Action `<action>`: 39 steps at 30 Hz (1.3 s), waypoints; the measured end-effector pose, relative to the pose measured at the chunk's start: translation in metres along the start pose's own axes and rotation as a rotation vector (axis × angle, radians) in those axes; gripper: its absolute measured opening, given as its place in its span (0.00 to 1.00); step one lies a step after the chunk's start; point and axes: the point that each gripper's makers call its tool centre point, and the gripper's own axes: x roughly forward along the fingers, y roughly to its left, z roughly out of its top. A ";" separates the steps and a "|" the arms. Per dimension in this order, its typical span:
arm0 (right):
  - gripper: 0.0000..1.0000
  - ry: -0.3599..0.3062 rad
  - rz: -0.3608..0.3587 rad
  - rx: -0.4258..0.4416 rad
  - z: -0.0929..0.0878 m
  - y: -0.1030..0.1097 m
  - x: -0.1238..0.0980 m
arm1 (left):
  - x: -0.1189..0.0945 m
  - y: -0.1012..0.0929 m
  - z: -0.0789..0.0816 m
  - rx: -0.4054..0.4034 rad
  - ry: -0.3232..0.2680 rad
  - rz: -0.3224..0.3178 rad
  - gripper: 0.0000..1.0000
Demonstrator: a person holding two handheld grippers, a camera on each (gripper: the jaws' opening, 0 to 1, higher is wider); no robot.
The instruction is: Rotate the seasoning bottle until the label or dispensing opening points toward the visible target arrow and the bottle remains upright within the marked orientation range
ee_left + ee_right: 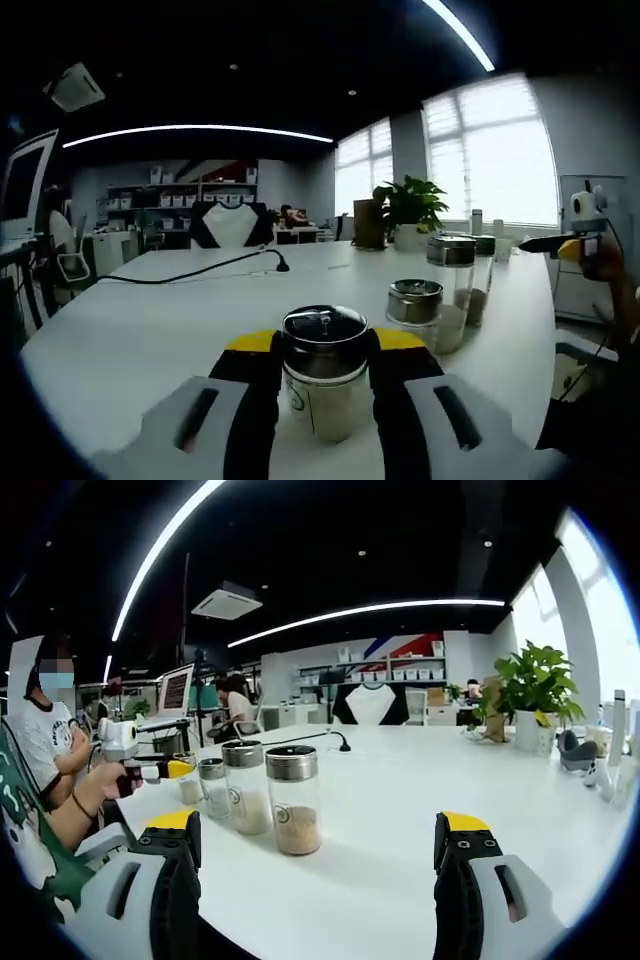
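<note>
The left gripper (325, 395) reaches forward low over the table with its black, yellow-tipped jaws closed against a seasoning bottle (323, 372), while the right gripper (318, 855) is held level, jaws spread wide apart and holding nothing.

white table (140, 330), yellow-tipped black tool (325, 365)

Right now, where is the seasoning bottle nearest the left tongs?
In the left gripper view, the seasoning bottle stands upright on the white table between the left tongs, with two more bottles to its right.
</note>
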 end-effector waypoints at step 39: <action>0.99 0.004 0.002 -0.005 0.000 0.001 0.002 | -0.002 0.000 0.029 0.032 -0.066 -0.406 0.63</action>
